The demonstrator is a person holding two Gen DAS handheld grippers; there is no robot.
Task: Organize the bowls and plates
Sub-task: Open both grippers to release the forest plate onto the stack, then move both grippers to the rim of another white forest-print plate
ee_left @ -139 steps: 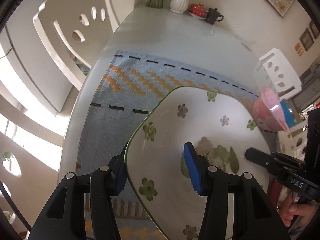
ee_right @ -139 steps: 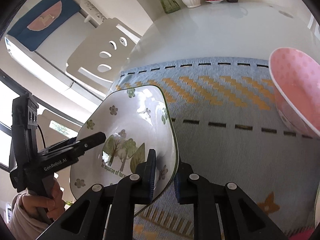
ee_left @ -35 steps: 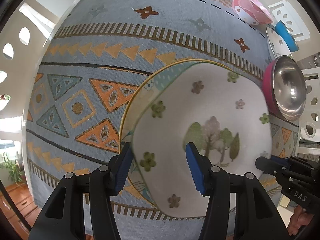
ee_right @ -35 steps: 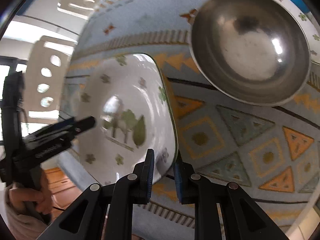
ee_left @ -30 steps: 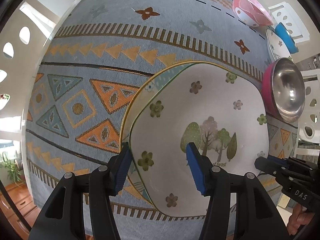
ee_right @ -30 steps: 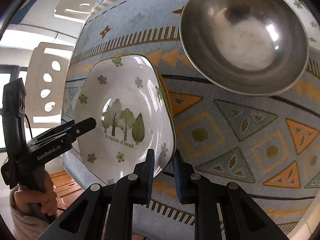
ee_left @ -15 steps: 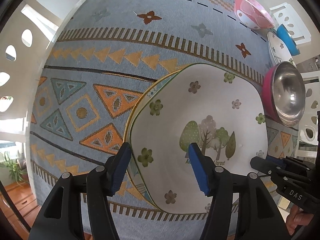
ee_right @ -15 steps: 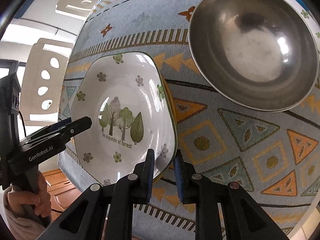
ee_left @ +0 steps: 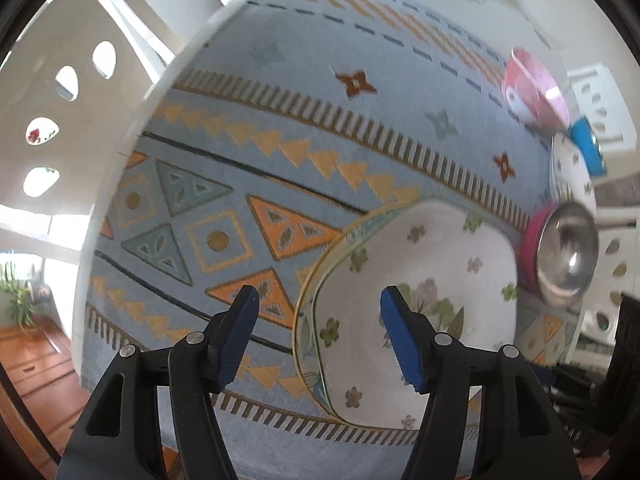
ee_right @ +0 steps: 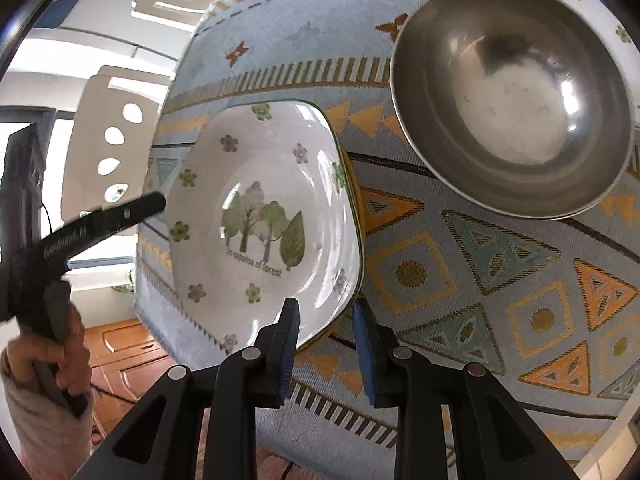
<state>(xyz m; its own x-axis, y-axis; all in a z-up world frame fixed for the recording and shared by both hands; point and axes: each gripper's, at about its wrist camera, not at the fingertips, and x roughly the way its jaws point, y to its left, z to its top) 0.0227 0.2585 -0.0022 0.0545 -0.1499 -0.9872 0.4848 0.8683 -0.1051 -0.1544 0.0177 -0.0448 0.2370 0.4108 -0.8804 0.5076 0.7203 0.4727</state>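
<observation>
A white plate with trees and flowers (ee_right: 264, 216) lies nested on a yellow-rimmed plate (ee_left: 320, 264) on the patterned cloth. My left gripper (ee_left: 319, 296) hangs above the stack's left edge, pointing down. Its jaws are opening and hold nothing. One of its fingers (ee_right: 120, 216) shows over the plate's far side in the right wrist view. My right gripper (ee_right: 325, 308) straddles the white plate's near rim. Its jaws are opening too, and the pads stand just off the rim. A steel bowl (ee_right: 516, 116) with a pink outside (ee_left: 532, 252) sits to the right of the plates.
A pink bowl (ee_left: 532, 92), a blue dish (ee_left: 588, 148) and a white floral plate (ee_left: 572, 176) line the far right of the blue cloth (ee_left: 240, 160). White chairs (ee_right: 116, 140) stand beyond the table's left edge. A person's hand (ee_right: 48, 356) grips the left tool.
My left gripper has lifted off the white plate and opened wider, so the rim is no longer between its fingers. My right gripper's jaws have parted slightly from the rim.
</observation>
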